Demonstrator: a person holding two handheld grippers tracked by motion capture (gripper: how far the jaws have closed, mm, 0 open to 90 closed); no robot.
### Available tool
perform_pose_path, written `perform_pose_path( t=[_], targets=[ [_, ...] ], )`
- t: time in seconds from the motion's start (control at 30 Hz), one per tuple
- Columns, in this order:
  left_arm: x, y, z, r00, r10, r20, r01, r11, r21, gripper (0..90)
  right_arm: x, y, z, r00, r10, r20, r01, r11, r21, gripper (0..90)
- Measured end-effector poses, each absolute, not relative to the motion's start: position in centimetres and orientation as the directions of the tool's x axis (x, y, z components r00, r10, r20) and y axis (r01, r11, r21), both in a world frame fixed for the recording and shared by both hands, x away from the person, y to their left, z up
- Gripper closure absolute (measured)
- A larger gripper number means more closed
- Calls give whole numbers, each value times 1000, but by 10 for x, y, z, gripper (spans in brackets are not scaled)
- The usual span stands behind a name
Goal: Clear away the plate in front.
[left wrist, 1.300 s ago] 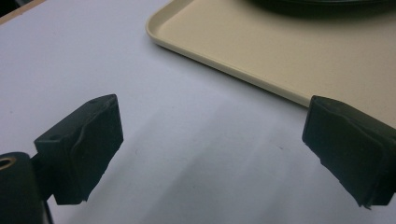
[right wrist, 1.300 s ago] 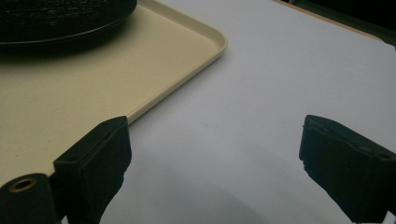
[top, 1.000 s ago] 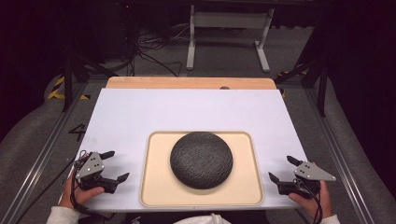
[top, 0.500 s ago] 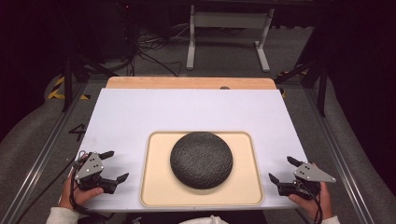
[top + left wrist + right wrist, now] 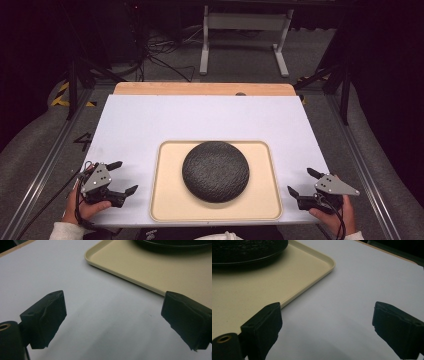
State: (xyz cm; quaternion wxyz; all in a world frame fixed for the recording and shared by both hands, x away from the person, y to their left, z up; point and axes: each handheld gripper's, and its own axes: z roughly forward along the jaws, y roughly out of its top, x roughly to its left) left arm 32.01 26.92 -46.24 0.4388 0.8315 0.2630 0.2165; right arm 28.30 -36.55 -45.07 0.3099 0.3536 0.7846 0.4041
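Note:
A dark, rough-textured dome [image 5: 215, 170] rests upside-down-bowl fashion in the middle of a beige tray [image 5: 165, 200] on the white table top. Left of the tray, my left gripper [image 5: 123, 178] lies low over the table, open, nothing between its jaws. My right gripper [image 5: 303, 182] sits right of the tray, likewise open and empty. In the left gripper view [image 5: 113, 322] the tray's corner [image 5: 120, 263] lies ahead to the right, the dome's rim [image 5: 175, 243] at the top. The right gripper view [image 5: 325, 327] has the tray [image 5: 262, 285] to the left and the dome [image 5: 247, 250] at upper left.
A white sheet [image 5: 200, 120] covers the table, with a strip of wooden edge [image 5: 200, 88] at the far side. Beyond it are a metal stand [image 5: 242, 35] and cables [image 5: 150, 55] on the floor. Metal rails [image 5: 45, 160] run along both sides.

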Motion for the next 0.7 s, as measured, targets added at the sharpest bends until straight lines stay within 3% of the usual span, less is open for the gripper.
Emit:
perform_pose_path(
  t=[0.7],
  targets=[
    [324,267,-463,768,626,134,255,-491,833,71,284,-367,-451,-555,810,-190,312,414,855,97]
  ],
)
